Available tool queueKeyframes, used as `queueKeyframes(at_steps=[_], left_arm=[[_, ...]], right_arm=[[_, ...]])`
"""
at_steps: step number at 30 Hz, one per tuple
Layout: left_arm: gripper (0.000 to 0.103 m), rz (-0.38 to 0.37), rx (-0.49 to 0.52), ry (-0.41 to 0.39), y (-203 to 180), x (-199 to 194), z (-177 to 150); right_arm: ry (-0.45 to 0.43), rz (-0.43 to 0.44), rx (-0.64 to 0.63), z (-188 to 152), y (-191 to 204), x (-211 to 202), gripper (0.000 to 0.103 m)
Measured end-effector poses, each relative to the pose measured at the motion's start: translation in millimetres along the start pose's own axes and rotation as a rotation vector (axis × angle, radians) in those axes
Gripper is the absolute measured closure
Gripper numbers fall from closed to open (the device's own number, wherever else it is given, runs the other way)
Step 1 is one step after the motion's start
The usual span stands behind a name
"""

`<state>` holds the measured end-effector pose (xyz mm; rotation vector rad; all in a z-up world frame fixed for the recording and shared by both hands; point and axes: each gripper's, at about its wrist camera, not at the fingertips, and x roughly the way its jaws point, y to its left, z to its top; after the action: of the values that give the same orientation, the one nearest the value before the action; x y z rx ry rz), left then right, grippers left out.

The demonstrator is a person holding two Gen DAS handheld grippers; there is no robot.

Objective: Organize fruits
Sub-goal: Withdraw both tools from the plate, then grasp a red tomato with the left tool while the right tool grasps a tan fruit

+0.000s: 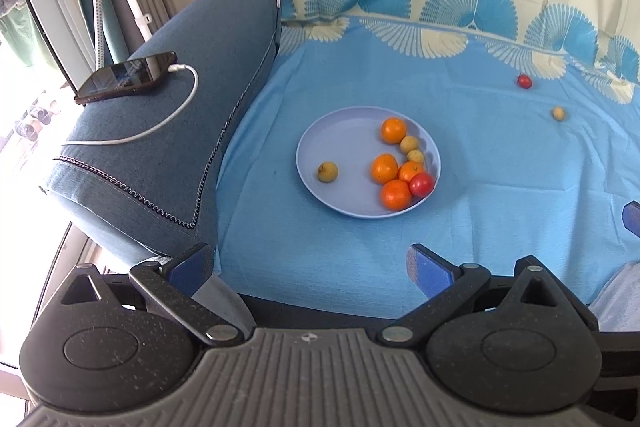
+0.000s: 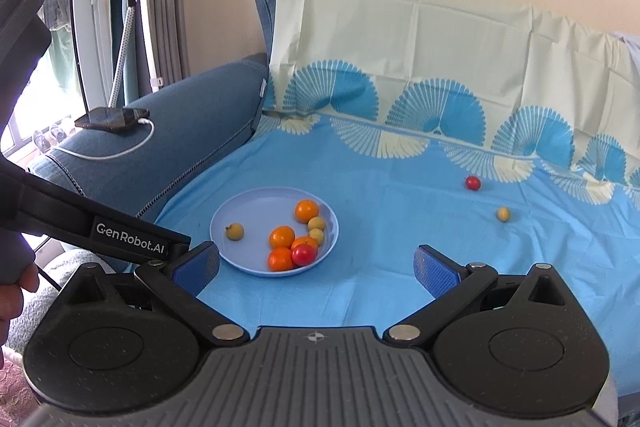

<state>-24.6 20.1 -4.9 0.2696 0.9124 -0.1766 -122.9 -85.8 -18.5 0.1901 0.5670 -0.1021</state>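
- Right now the left tool (image 1: 310, 267) hangs low over the near edge of the blue patterned cloth (image 1: 480, 163) that covers the sofa seat, its blue-padded fingers spread wide with nothing between them.
- Likewise the right tool (image 2: 316, 265) has its fingers wide apart and empty, hovering above the same cloth just on the near side of the plate.
- A round pale lilac plastic plate (image 1: 344, 131) lies flat on the cloth near the denim-blue sofa armrest (image 1: 192, 75).
- On the plate sit four orange mandarins (image 1: 384, 168), clustered toward its right side, with one red round tomato-like fruit (image 1: 421, 184) touching them at the rim.
- Two small yellow-green round fruits (image 1: 409, 144) lie side by side between the mandarins and the rim; a third yellowish fruit (image 1: 328, 171) sits alone on the plate's left part.
- Off the plate, well apart from it, a small red fruit (image 2: 473, 182) rests on the cloth near the fan-patterned border, and a small yellow fruit (image 2: 503, 214) lies nearer, to its right.
- A dark smartphone (image 1: 126, 77) with a white charging cable (image 1: 176, 111) rests on top of the armrest.
- In the right wrist view the left tool's black body marked "GenRobot.AI" (image 2: 130, 239) reaches in from the left, and part of a hand (image 2: 16, 291) grips it.
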Motion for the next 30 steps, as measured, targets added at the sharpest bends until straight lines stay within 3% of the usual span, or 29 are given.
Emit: queueKeyframes(at_steps=[14, 22, 30], left_arm=[[0.000, 0.018, 0.035, 0.106, -23.5, 46.4, 24.0], [0.000, -0.033, 0.094, 0.135, -76.1, 80.3, 68.4], [0.000, -0.131, 0.147, 0.107, -175.8, 149.6, 149.7]], right_arm=[[0.113, 0.006, 0.076, -6.0, -30.4, 58.5, 0.001], [0.118, -0.185, 0.214, -14.8, -111.0, 105.1, 0.001], [0.055, -0.393, 0.281, -11.3, -224.3, 178.6, 0.001]])
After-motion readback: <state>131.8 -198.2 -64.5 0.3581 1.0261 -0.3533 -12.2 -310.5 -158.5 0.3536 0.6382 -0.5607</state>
